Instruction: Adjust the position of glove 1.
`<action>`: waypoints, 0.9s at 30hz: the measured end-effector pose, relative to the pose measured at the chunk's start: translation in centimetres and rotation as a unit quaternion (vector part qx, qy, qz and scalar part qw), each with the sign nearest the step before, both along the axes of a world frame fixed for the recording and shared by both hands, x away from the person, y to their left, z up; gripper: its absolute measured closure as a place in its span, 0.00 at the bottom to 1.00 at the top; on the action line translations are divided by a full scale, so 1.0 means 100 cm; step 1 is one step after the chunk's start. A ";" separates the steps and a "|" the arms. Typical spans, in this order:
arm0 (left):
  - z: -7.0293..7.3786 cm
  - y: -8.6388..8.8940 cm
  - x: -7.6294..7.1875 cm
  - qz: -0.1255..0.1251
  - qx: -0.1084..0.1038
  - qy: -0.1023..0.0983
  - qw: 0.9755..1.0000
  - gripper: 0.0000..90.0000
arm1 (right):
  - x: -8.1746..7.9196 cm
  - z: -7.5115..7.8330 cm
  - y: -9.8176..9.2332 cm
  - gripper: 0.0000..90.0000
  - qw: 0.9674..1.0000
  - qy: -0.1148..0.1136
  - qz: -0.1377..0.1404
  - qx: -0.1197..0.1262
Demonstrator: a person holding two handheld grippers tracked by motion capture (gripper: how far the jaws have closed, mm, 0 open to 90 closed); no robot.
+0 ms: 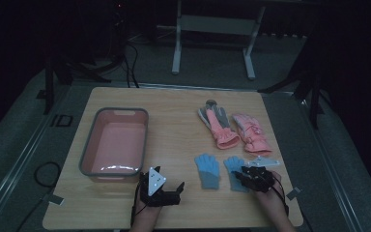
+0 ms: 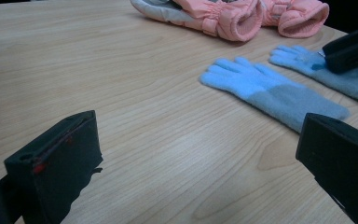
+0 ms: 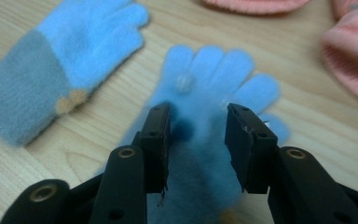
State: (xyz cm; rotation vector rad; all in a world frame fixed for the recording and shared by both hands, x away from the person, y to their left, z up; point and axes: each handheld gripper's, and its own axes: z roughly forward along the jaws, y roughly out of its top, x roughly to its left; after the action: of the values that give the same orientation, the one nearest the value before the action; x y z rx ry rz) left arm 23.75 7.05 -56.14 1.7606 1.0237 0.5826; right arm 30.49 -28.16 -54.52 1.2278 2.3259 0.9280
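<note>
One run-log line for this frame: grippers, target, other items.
right gripper: open astride right blue glove | left gripper: open, empty | other blue glove: flat on table | pink gloves: beyond | pink tub: left

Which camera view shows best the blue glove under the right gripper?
The right gripper view: the blue glove lies close, its fingers spread between the right gripper jaws. The high view shows it small, dim and partly covered by the gripper. The left gripper view shows it at the edge, fingers visible.

Dim lab: wooden table (image 1: 174,104), cables (image 1: 131,63), metal stand (image 1: 212,29).
</note>
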 end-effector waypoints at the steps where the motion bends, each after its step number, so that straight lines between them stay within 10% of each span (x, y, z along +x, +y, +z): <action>1: 0.000 0.000 0.000 0.000 0.000 0.000 1.000 0.00 | -0.001 -0.002 0.001 0.67 1.000 -0.003 0.000 -0.001; 8: 0.000 0.000 0.000 -0.002 0.002 0.000 1.000 0.00 | -0.006 -0.004 0.004 0.90 1.000 -0.018 0.003 -0.014; 16: 0.000 0.000 0.000 0.000 0.001 0.000 1.000 0.00 | -0.006 0.005 0.009 0.94 1.000 -0.005 -0.028 -0.004; 27: 0.000 -0.001 0.000 0.001 0.003 -0.001 1.000 0.00 | -0.001 0.069 0.011 0.94 0.997 -0.056 -0.034 0.043</action>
State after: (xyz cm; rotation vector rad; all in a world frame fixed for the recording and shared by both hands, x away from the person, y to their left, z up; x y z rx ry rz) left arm 23.71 6.98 -56.13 1.7644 1.0225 0.5898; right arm 30.36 -27.10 -47.67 1.2468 2.1631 1.0549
